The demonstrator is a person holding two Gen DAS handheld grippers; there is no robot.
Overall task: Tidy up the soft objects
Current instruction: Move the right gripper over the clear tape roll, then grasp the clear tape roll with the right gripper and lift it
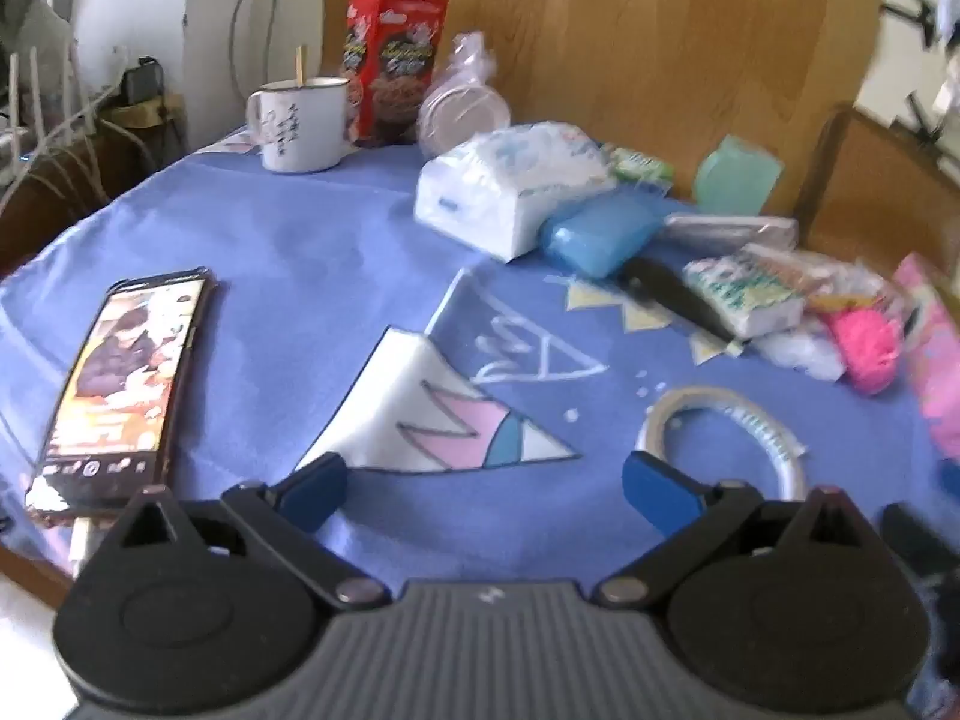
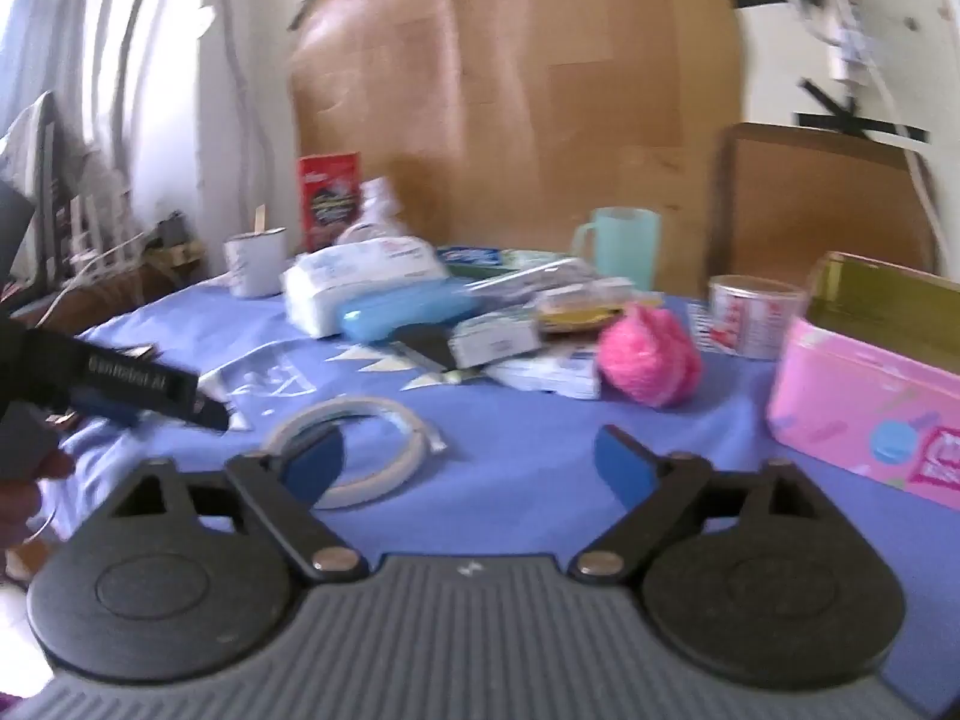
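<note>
Right gripper (image 2: 471, 468) short of pink pompom (image 2: 651, 354)

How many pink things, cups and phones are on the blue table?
Pink things: 2, a fluffy pink ball and a pink box
Cups: 2, a white mug and a green cup
Phones: 1, phone
Total: 5

A large brown cardboard sheet (image 2: 516, 102) leans against the pale wall (image 2: 840, 30) behind the blue-clothed table (image 2: 528, 450). Left of the cardboard, bright daylight comes through what seems a curtained window (image 2: 90, 30).
</note>
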